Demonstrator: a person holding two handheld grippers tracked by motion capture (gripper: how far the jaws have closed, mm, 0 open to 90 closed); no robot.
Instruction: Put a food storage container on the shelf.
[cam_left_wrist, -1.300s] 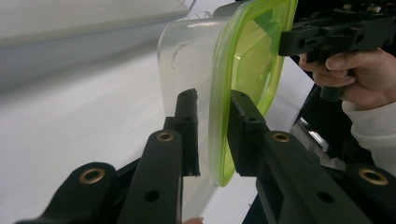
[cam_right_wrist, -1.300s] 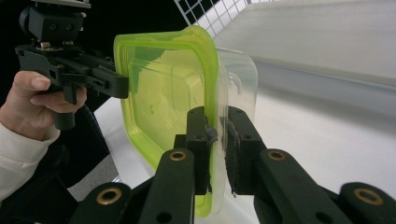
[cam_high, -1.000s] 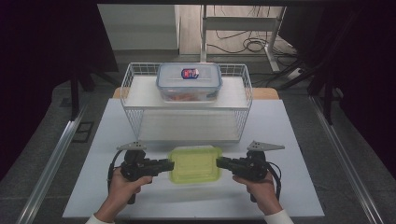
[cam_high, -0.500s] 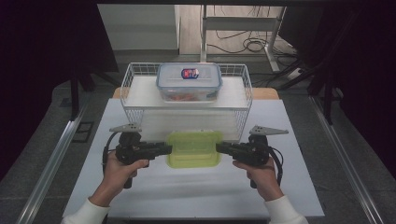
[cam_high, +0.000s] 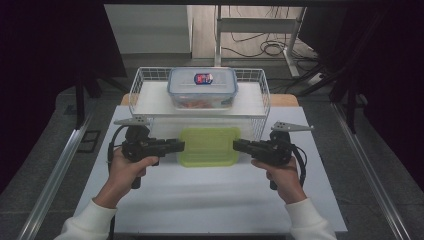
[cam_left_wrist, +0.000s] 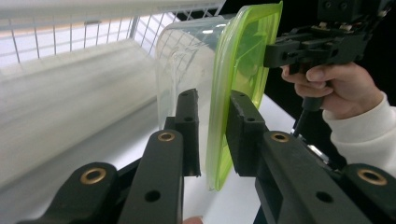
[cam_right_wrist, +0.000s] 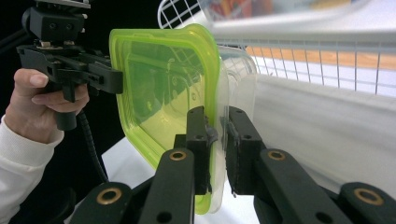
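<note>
Both claws were clamped on the same green-lidded container (cam_high: 208, 145), one at each end. In the high view the left claw (cam_high: 176, 146) gripped the container's left edge and the right claw (cam_high: 241, 146) its right edge, with the container held level between them, just near of the white wire basket (cam_high: 138, 84) and above the white surface (cam_high: 200, 200). The left gripper view showed that claw's two black jaws pinched on the rim, one against the green lid (cam_left_wrist: 243, 60) and the other against the clear tub (cam_left_wrist: 187, 60) under it; the person's right hand (cam_left_wrist: 343, 91) and its gripper held the far edge. The right gripper view showed the same from the other end: its jaws closed on the lid's rim and the tub's lip, with the left hand (cam_right_wrist: 44, 100) beyond. A second container (cam_high: 202, 87), clear with a blue-edged lid and a small label on top, sat on the white shelf (cam_high: 155, 102) inside the basket, on the far side of the held one and apart from it. White sleeves (cam_high: 90, 220) covered both forearms.
</note>
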